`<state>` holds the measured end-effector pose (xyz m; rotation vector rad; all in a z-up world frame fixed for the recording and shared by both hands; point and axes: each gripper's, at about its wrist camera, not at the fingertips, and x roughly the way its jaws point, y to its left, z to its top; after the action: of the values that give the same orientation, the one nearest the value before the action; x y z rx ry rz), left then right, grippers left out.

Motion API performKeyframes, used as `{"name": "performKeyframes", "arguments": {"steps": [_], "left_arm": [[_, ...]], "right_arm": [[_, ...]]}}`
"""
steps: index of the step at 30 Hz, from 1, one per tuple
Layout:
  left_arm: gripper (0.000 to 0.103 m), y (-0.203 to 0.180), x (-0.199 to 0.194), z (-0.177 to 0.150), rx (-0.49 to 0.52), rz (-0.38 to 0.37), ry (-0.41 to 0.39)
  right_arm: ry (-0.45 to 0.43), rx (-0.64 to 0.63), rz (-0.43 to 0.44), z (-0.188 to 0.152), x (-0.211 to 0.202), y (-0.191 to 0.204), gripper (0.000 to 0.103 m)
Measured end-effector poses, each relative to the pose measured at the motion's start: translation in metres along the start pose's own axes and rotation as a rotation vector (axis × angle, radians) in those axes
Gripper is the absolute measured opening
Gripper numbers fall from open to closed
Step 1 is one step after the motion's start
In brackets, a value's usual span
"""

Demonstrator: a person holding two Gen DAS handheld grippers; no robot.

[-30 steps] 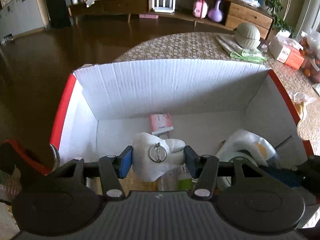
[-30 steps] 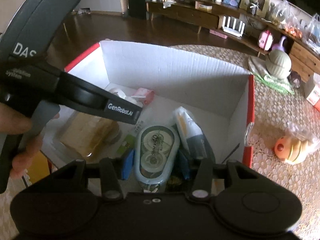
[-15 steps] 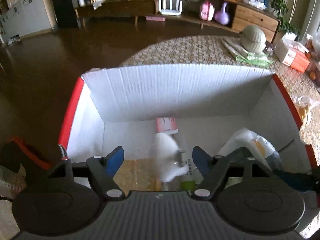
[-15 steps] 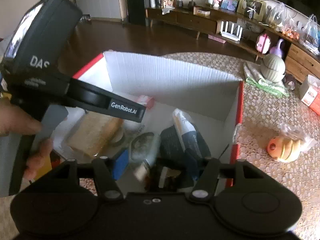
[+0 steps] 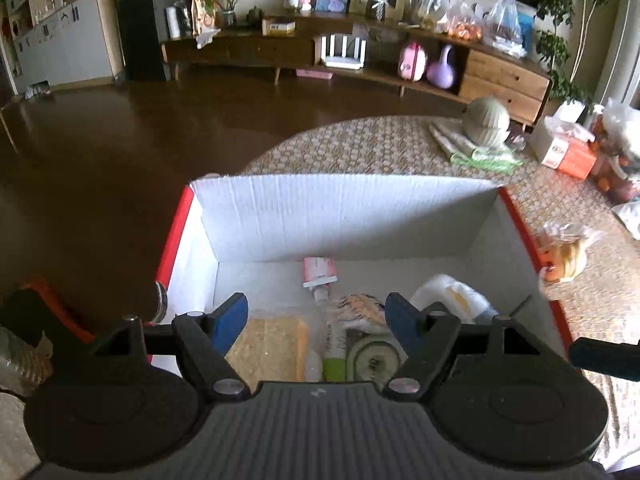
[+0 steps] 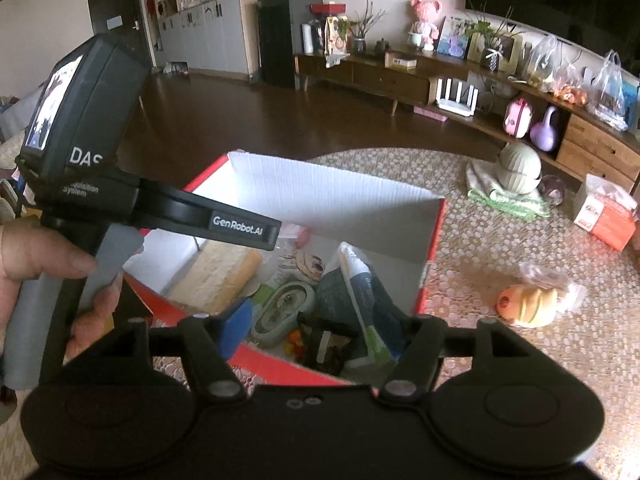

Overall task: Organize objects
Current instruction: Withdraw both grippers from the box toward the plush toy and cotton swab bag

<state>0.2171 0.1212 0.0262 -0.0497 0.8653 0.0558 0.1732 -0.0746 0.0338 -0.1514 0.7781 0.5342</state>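
Now your left hand-held gripper [image 5: 316, 316] and right hand-held gripper [image 6: 324, 320] gape empty, jaws just opened, items dropped loose inside the box [image 5: 340, 216] at mid-frame for storage.

dark glossy wood floor [image 5: 120, 152], long low wooden sideboard [image 5: 500, 76] along the back wall, grey cabinets [image 6: 208, 36] upper left

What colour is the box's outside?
Red outside, white inside; clearest in the right wrist view.
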Motion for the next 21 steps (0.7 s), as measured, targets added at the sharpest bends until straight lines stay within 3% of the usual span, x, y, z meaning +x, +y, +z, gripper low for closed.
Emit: {"name": "performKeyframes", "arguments": {"steps": [14, 21], "left_arm": [[0.075, -0.04, -0.062, -0.018, 0.063, -0.075, -0.072], [0.081, -0.072, -0.085, -0.035, 0.1, -0.13, -0.102]], "right_arm": [[-0.059, 0.046, -0.004, -0.029, -0.063, -0.032, 0.075], [-0.064, 0.085, -0.02, -0.057, -0.083, -0.066, 0.09]]}}
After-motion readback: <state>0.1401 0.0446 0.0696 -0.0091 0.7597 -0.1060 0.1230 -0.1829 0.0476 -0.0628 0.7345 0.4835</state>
